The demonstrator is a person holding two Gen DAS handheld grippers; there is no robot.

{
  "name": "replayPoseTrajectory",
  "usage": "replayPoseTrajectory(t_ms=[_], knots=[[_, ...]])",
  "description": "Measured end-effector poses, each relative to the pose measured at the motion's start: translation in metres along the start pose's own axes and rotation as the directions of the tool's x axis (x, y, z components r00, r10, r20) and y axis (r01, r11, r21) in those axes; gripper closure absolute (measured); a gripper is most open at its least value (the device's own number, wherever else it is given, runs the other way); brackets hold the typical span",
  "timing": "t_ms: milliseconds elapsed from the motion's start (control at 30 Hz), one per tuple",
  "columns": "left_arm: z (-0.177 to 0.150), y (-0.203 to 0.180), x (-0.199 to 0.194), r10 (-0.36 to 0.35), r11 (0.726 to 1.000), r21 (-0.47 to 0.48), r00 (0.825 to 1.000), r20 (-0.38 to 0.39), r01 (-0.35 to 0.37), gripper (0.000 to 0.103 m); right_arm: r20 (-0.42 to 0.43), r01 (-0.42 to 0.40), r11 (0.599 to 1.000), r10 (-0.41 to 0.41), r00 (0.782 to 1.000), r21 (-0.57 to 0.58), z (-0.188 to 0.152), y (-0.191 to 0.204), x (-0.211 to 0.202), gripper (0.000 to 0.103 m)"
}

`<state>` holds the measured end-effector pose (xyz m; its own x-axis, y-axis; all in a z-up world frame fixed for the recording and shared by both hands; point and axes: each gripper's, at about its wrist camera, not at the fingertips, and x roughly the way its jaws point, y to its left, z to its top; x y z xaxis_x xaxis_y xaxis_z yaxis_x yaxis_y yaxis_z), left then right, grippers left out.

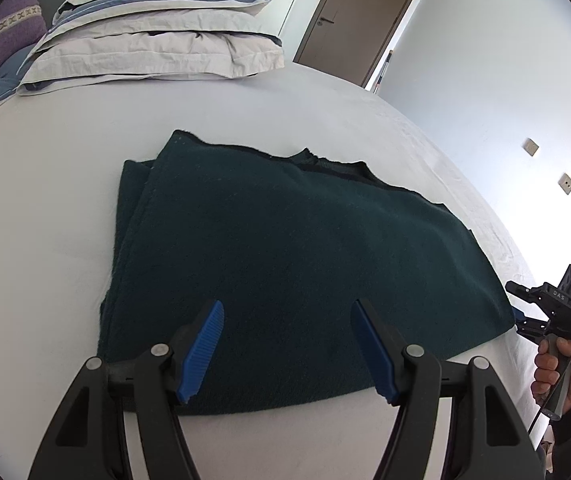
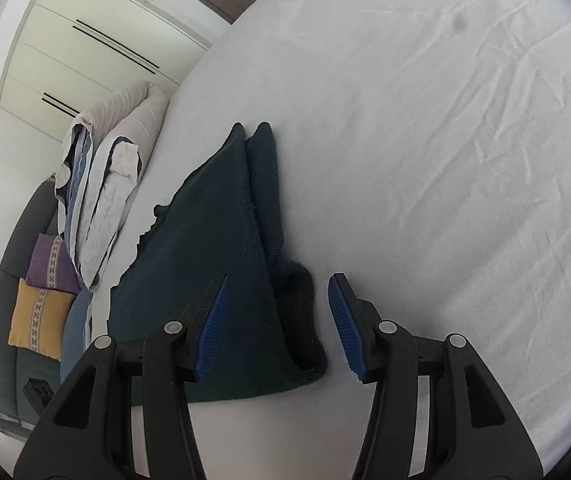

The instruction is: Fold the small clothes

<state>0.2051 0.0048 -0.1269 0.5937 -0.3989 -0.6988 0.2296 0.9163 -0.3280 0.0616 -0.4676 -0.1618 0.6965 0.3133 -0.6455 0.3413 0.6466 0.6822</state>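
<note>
Dark green garment point(image 1: 285, 272): lay folded in layers on the bed point(image 1: 65, 200), toward its near edge, doubled edges showing along one side.
Bedding stack point(image 1: 157, 40): piled at the far edge of the bed, well apart from the garment.
Cushions, purple point(image 2: 51, 260) and yellow point(image 2: 37, 320): set on a sofa beyond the bed's edge.
Left tongs point(image 1: 287, 352): released, spread wide, hovered over the garment's near edge, gripping nothing.
Right tongs point(image 2: 277, 328): released likewise, poised over the garment's corner where a thicker bundled fold point(image 2: 301, 320) sat; seen from the left wrist view at the garment's side edge, held in a hand point(image 1: 557, 376).
Step judged in hand: between folds, both tongs positioned at one edge of a partly folded piece, no grasp yet taken.
Next move judged to call for: closing each tongs on all layers at the near corners, lifting together, carrying the edge across evenly. Risk judged: pinching only the top layer, letting the lower ones slip.
</note>
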Motion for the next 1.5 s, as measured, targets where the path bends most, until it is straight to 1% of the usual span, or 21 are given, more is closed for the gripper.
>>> replayPoseTrajectory(t_ms=[100,167,300,400,467,633,700,767,800,833,867,933,1067,1267,1367,1400,1433,1467,1500], knots=[[0.008,-0.01,0.009,-0.014,1.0,0.016,1.0,-0.005,0.014,0.034,-0.015,-0.036,0.999,0.036,0.999,0.027,0.008,-0.001,0.007,0.053],[0.012,-0.017,0.018,-0.022,0.999,0.024,1.0,-0.013,0.022,0.034,-0.03,-0.04,0.999,0.041,0.999,0.032,0.01,0.005,0.02,0.051],[0.021,-0.03,0.041,-0.037,0.999,0.021,0.998,-0.047,0.038,0.034,-0.037,-0.065,0.996,0.068,0.997,0.065,0.02,0.007,0.035,0.051],[0.025,-0.041,0.055,-0.045,0.998,0.032,0.997,-0.068,0.048,0.034,-0.056,-0.047,0.998,0.05,0.997,0.039,0.024,0.014,0.043,0.051],[0.025,-0.046,0.066,-0.036,0.998,0.04,0.996,-0.084,0.039,0.034,-0.073,-0.032,0.999,0.033,0.997,0.018,0.028,0.021,0.051,0.051],[0.025,-0.047,0.082,-0.02,0.999,0.039,0.993,-0.119,0.024,0.034,-0.106,-0.001,1.0,-0.002,0.994,-0.021,0.035,0.034,0.066,0.051],[0.023,-0.046,0.084,-0.011,0.998,0.065,0.992,-0.124,0.019,0.034,-0.109,0.015,0.999,-0.02,0.994,-0.047,0.034,0.038,0.068,0.054],[0.02,-0.047,0.086,-0.004,0.996,0.088,0.992,-0.124,0.015,0.034,-0.112,0.038,0.998,-0.044,0.993,-0.053,0.032,0.038,0.069,0.074],[0.019,-0.046,0.087,-0.007,0.996,0.089,0.992,-0.123,0.018,0.035,-0.116,0.035,0.999,-0.039,0.992,-0.039,0.031,0.035,0.07,0.078],[0.018,-0.044,0.087,-0.012,0.996,0.085,0.992,-0.123,0.022,0.035,-0.121,0.029,0.999,-0.032,0.992,-0.027,0.029,0.034,0.071,0.084],[0.018,-0.043,0.088,-0.014,0.996,0.081,0.992,-0.123,0.024,0.035,-0.119,0.03,0.999,-0.033,0.992,-0.027,0.028,0.033,0.072,0.085],[0.018,-0.043,0.088,-0.009,0.997,0.079,0.992,-0.127,0.019,0.035,-0.112,0.053,0.998,-0.058,0.992,-0.046,0.026,0.036,0.073,0.087],[0.019,-0.045,0.091,-0.002,0.996,0.088,0.991,-0.132,0.014,0.035,-0.088,0.133,0.985,-0.143,0.986,-0.112,0.024,0.055,0.077,0.09],[0.023,-0.039,0.09,-0.04,0.997,0.062,0.99,-0.135,0.049,0.035,-0.041,0.224,0.957,-0.235,0.971,-0.184,0.018,0.08,0.079,0.091],[0.027,-0.031,0.086,-0.086,0.996,0.017,0.986,-0.142,0.089,0.036,-0.015,0.27,0.933,-0.282,0.959,-0.239,0.016,0.101,0.079,0.091],[0.029,-0.028,0.085,-0.096,0.995,0.0,0.985,-0.142,0.097,0.039,-0.007,0.282,0.922,-0.295,0.956,-0.265,0.015,0.112,0.08,0.091],[0.031,-0.021,0.082,-0.114,0.993,-0.033,0.984,-0.138,0.11,0.046,0.002,0.295,0.907,-0.308,0.951,-0.3,0.013,0.126,0.081,0.091],[0.032,-0.014,0.078,-0.137,0.989,-0.068,0.982,-0.132,0.129,0.05,0.011,0.302,0.893,-0.317,0.948,-0.334,0.011,0.142,0.082,0.091],[0.033,-0.006,0.074,-0.166,0.982,-0.11,0.978,-0.124,0.152,0.057,0.018,0.306,0.88,-0.322,0.947,-0.362,0.008,0.157,0.083,0.091]])
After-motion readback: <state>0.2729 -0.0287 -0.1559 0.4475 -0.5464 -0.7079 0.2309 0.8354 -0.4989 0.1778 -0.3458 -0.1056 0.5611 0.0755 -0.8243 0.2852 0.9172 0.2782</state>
